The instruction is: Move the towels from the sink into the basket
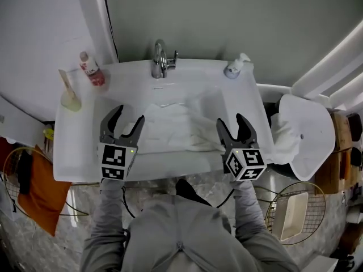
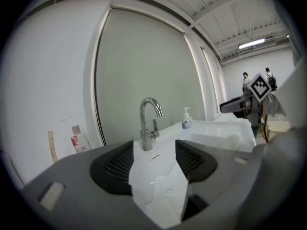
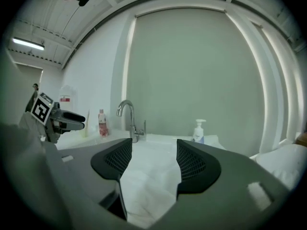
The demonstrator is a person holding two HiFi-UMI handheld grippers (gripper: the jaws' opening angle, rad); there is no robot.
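White towels (image 1: 173, 126) lie crumpled in the basin of the white sink (image 1: 74, 146). Both grippers hover over the sink's front edge, one on each side of the towels. My left gripper (image 1: 127, 115) is open with nothing gripped. In the left gripper view, towel cloth (image 2: 160, 190) shows below the gap of that gripper (image 2: 153, 162). My right gripper (image 1: 231, 120) is open too, over the towels' right end. The right gripper view shows white cloth (image 3: 148, 186) beyond its empty jaws (image 3: 153, 162). A wire basket (image 1: 295, 211) stands on the floor at the lower right.
A chrome faucet (image 1: 160, 58) rises at the sink's back. A soap dispenser (image 1: 235, 67) stands to its right, a red-and-white bottle (image 1: 91, 69) and a brush (image 1: 69, 92) to its left. A white lidded bin (image 1: 309, 135) flanks the sink's right. Another wire basket with orange cloth (image 1: 34, 188) sits at the lower left.
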